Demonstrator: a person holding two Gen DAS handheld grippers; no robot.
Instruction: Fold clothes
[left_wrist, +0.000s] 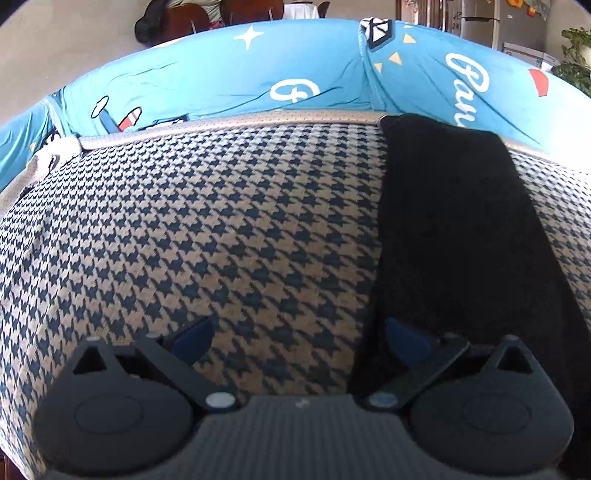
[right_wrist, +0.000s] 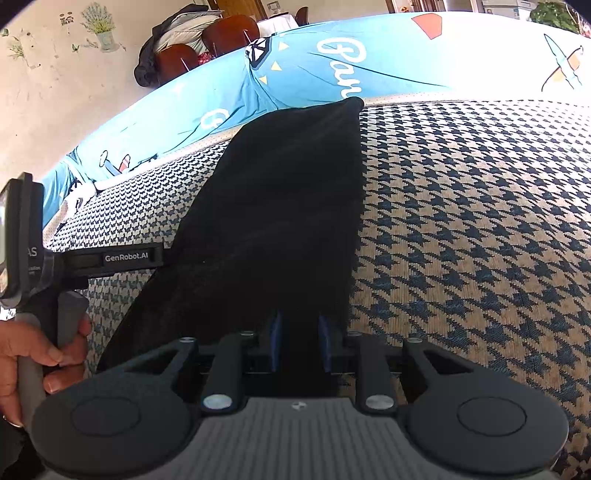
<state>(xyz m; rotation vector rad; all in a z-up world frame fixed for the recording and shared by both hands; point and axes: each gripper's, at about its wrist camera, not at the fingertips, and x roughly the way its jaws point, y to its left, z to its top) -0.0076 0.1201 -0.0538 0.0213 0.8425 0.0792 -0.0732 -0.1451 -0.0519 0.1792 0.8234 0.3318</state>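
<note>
The right gripper (right_wrist: 299, 341) pinches the near end of the black cloth (right_wrist: 280, 206) stretching ahead over the houndstooth mat (right_wrist: 480, 229), while the left gripper (left_wrist: 297, 339) is spread wide, the cloth just right of it.

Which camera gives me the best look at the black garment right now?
The right wrist view: the black garment runs up mid-frame, its full strip visible, near end between the right tool. The left wrist view shows it only along the right side, partly cut off.
</note>
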